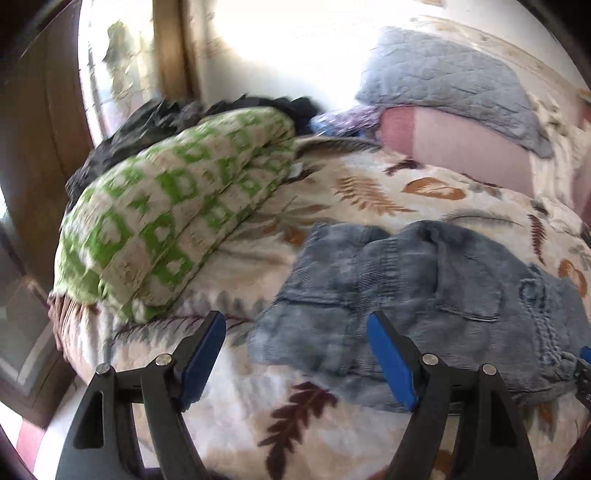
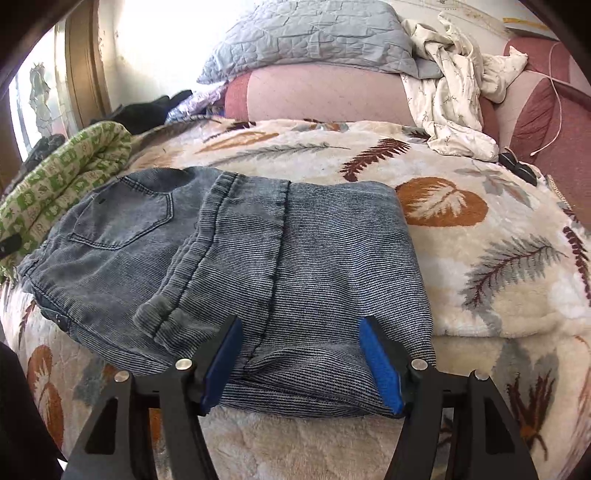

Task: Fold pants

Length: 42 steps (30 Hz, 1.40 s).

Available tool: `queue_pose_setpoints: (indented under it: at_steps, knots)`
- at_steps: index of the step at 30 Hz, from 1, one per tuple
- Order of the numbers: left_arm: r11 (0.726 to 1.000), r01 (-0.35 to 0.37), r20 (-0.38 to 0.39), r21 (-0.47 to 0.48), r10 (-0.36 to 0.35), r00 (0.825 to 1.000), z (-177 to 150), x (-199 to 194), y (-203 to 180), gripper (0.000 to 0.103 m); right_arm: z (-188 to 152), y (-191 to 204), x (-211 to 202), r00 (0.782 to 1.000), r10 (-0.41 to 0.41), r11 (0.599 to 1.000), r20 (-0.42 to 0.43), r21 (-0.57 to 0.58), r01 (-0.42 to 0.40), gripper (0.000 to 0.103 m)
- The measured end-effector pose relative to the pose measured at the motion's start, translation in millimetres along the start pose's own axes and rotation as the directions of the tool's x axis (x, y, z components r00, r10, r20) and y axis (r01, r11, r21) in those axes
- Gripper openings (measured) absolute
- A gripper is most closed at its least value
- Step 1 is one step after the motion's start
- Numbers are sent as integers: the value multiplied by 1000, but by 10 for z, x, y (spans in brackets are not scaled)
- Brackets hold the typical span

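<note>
Denim pants (image 2: 236,266) lay folded on the leaf-print blanket (image 2: 498,295) just beyond both wide-open, empty grippers, left (image 1: 295,354) and right (image 2: 299,354), with a green quilt (image 1: 166,229) beside and a grey pillow (image 2: 314,37) far behind.

Folded pants (image 2: 258,258) lie on leaf-print blanket (image 2: 498,258). Right gripper (image 2: 301,363) over their near edge, jaws apart, nothing pinched. Green quilt (image 2: 62,177) left of pants; grey pillow (image 2: 314,33) beyond.
</note>
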<state>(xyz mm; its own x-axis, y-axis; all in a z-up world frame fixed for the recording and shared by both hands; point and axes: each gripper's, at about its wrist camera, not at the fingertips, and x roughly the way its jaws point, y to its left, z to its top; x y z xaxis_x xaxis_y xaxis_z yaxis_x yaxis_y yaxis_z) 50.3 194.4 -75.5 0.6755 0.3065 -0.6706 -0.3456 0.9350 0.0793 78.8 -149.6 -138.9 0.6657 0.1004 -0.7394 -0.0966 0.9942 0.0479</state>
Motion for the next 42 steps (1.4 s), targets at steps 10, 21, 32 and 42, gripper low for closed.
queue_pose_setpoints:
  at_steps: [10, 21, 32, 42]
  knots:
    - [980, -40, -70, -193, 27, 997, -111, 145, 528, 80, 866, 736, -171, 983, 183, 968, -20, -173, -184, 74]
    - [972, 88, -21, -216, -95, 995, -47, 127, 424, 80, 1763, 2208, 134, 926, 350, 871, -139, -314, -376, 74]
    - [954, 140, -102, -265, -172, 980, -87, 435, 380, 80, 2041, 3159, 790, 881, 340, 799, -330, -393, -456, 76]
    - [932, 165, -144, -322, -220, 965, -113, 563, 415, 80, 2013, 3423, 1332, 859, 259, 812, -442, -383, -442, 76]
